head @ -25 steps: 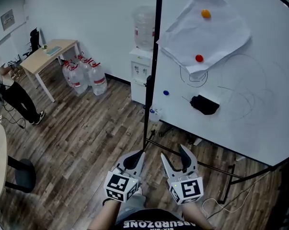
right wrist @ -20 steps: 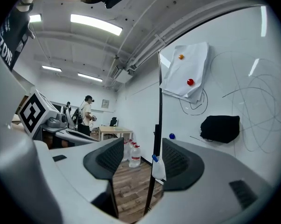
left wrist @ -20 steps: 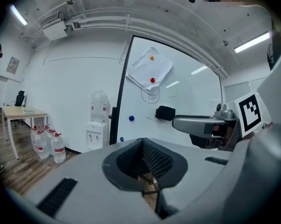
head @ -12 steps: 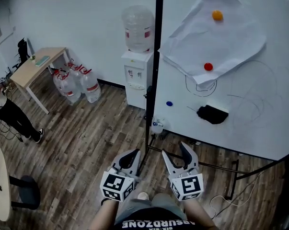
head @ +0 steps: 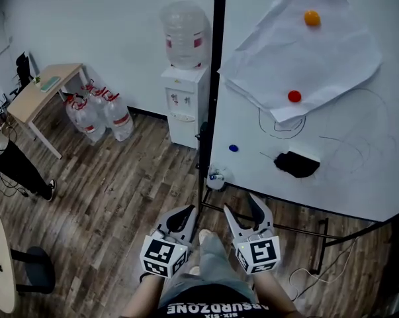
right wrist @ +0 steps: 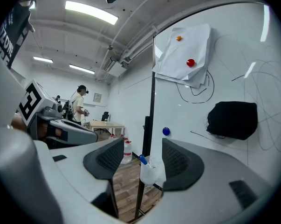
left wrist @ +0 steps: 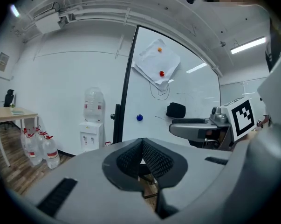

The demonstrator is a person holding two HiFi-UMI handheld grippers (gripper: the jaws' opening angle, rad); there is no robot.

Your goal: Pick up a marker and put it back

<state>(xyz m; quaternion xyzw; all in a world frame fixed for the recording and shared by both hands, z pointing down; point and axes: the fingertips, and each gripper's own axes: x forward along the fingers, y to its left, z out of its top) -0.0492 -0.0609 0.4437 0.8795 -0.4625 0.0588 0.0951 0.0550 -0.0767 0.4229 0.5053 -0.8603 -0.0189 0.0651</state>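
Observation:
A blue-capped marker (right wrist: 143, 160) stands in a white cup (right wrist: 152, 169) hung on the whiteboard's black frame post; the head view shows that cup (head: 216, 177) low on the post. My right gripper (head: 241, 208) is open and held short of the cup, which shows in the gap between its jaws (right wrist: 142, 155). My left gripper (head: 186, 212) is beside it, shut with nothing in it, its ribbed pads meeting (left wrist: 141, 148). Both are held low, near my body, above the wood floor.
The whiteboard (head: 358, 177) carries a black eraser (head: 297, 164), a blue magnet (head: 233, 148) and a paper sheet (head: 305, 52) pinned by red and orange magnets. A water dispenser (head: 184, 78), water bottles (head: 96, 114), a desk (head: 44, 88) and a person (head: 7, 158) are to the left.
The view has shifted toward the whiteboard; the cup and the dispenser sit nearer. Both grippers keep the same pose, left shut, right open.

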